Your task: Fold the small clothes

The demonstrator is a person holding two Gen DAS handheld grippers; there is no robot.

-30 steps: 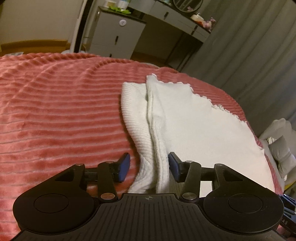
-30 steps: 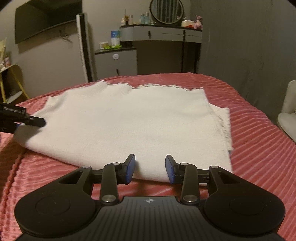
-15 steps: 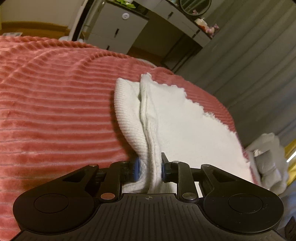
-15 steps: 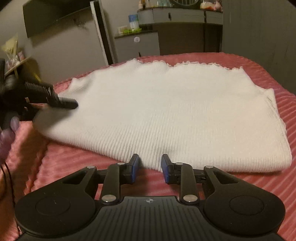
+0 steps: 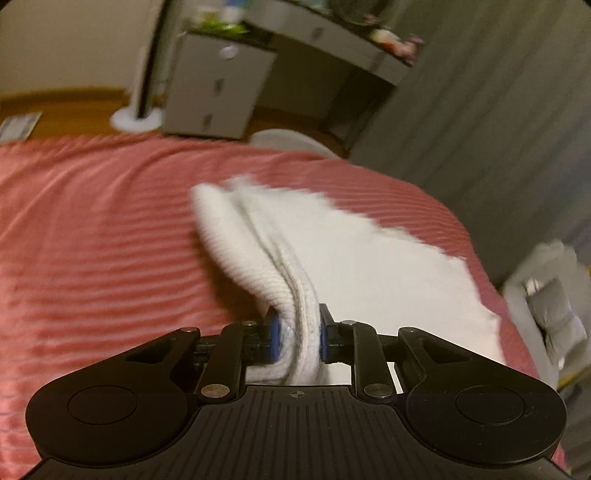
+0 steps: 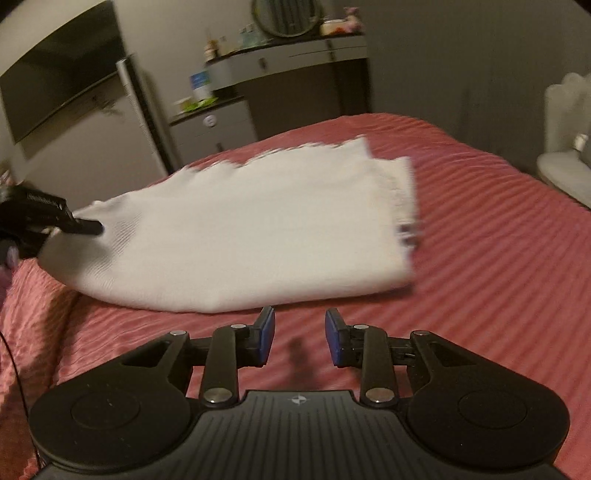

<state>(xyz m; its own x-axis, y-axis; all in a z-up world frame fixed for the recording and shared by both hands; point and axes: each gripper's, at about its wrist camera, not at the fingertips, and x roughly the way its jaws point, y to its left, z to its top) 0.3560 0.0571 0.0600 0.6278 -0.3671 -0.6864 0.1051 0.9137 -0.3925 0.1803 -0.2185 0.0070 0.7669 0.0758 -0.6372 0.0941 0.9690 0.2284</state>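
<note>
A white knitted garment (image 6: pixel 240 229), folded over, lies on the pink ribbed bedspread (image 6: pixel 498 240). My left gripper (image 5: pixel 298 338) is shut on the garment's (image 5: pixel 351 266) thick left edge and lifts that edge off the bed; it also shows in the right wrist view (image 6: pixel 79 225) at the garment's left end. My right gripper (image 6: pixel 300 338) is open and empty, just in front of the garment's near folded edge, above bare bedspread (image 5: pixel 92 240).
A grey cabinet (image 6: pixel 214 129) and a dressing table with a round mirror (image 6: pixel 284 16) stand beyond the bed. A white chair (image 6: pixel 565 155) stands at the right. Grey curtains (image 5: pixel 498 110) hang past the bed's right side.
My left gripper has closed on the garment's edge and raised it. My right gripper has drawn back from the near edge and opened a little wider.
</note>
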